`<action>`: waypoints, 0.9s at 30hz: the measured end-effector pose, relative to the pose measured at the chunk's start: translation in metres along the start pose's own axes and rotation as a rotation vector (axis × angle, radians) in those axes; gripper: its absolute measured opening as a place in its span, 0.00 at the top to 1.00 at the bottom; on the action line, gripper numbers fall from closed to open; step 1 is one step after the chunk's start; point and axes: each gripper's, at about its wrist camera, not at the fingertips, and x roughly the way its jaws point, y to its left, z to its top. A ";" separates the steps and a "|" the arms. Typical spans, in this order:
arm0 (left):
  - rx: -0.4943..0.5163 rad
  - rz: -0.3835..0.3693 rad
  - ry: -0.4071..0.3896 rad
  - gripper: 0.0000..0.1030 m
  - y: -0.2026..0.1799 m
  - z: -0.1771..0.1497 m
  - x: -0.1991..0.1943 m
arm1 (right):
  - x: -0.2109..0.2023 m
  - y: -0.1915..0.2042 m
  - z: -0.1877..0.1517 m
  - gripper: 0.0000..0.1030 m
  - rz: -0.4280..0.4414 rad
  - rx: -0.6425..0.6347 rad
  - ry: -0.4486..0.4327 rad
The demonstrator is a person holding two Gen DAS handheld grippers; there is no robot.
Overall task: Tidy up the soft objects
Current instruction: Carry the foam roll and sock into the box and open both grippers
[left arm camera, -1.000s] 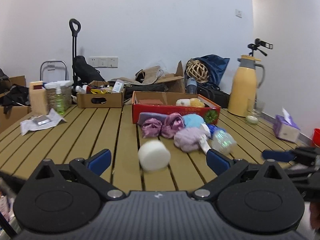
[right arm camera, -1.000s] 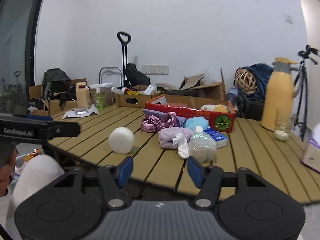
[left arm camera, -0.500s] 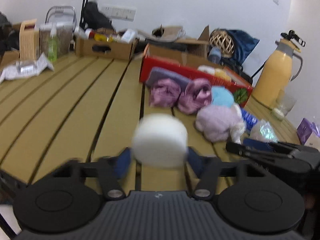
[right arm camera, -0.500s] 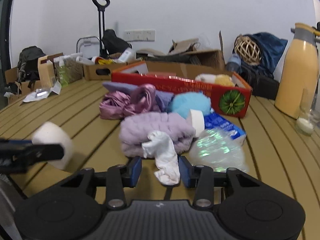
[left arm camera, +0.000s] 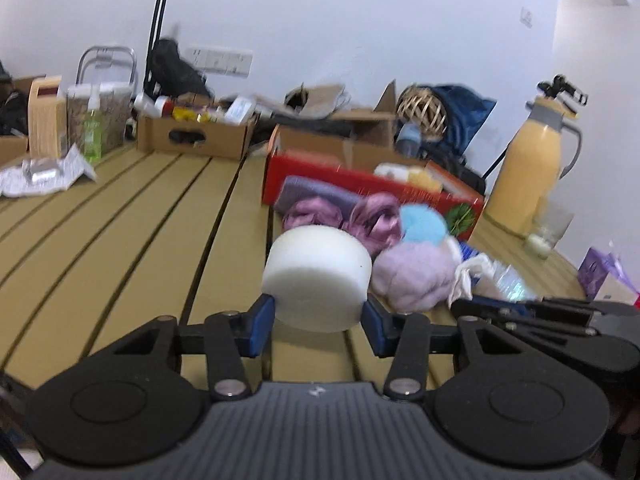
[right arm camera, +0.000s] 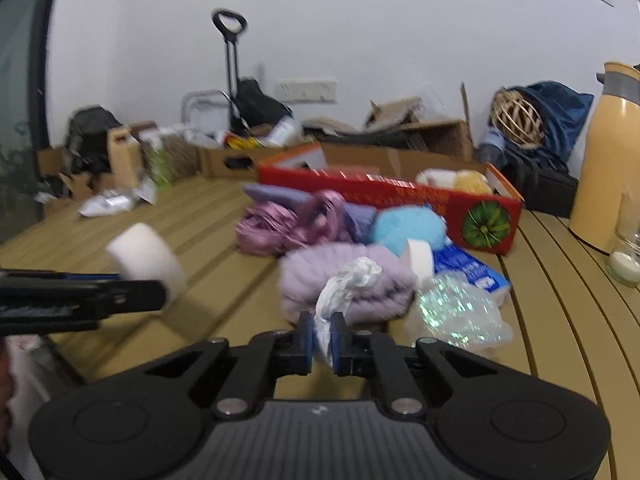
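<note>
— White foam: is the round sponge (left arm camera: pixel 318 278) held?
— Yes. The left gripper (left arm camera: pixel 319 322) has its blue pads pressed on both sides of the sponge; its jaws have just been closing, from fully spread a second ago when the sponge lay alone on the slatted wooden table (left arm camera: pixel 132 232) ahead of them.
— And the other hand?
— The right gripper (right arm camera: pixel 323 338) is pinched nearly closed on a crumpled white cloth (right arm camera: pixel 344 288). A second ago its jaws stood half apart with nothing between them, well back from the pile; now the cloth's lower end sits between the pads.
— Where is that cloth?
— In the right wrist view it drapes over the front of a lilac fluffy bundle (right arm camera: pixel 340 272), at 12 o'clock from the fingers. An iridescent plastic bag (right arm camera: pixel 460 312) lies at 2 o'clock and a light blue ball (right arm camera: pixel 408 226) is beyond the bundle.
— The box?
— The red cardboard box (right arm camera: pixel 408 196) stands behind the pile, with pale and yellow soft things inside. Pink satin scrunchies (right arm camera: pixel 288 224) lie just in front of it.
— Do the grippers see each other?
— The left one shows at 9 o'clock in the right view, sponge in it.
</note>
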 end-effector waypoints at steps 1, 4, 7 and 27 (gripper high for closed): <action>0.009 -0.012 -0.014 0.54 -0.002 0.006 -0.001 | -0.003 0.000 0.004 0.92 0.014 0.000 -0.010; 0.064 -0.062 -0.058 0.54 -0.009 0.038 0.008 | -0.007 -0.005 0.028 0.92 0.063 -0.014 -0.049; 0.125 -0.097 -0.080 0.54 -0.013 0.080 0.040 | 0.005 -0.022 0.063 0.92 0.113 -0.025 -0.072; 0.313 -0.038 0.243 0.21 -0.003 0.206 0.296 | 0.302 -0.133 0.229 0.59 0.037 0.026 0.171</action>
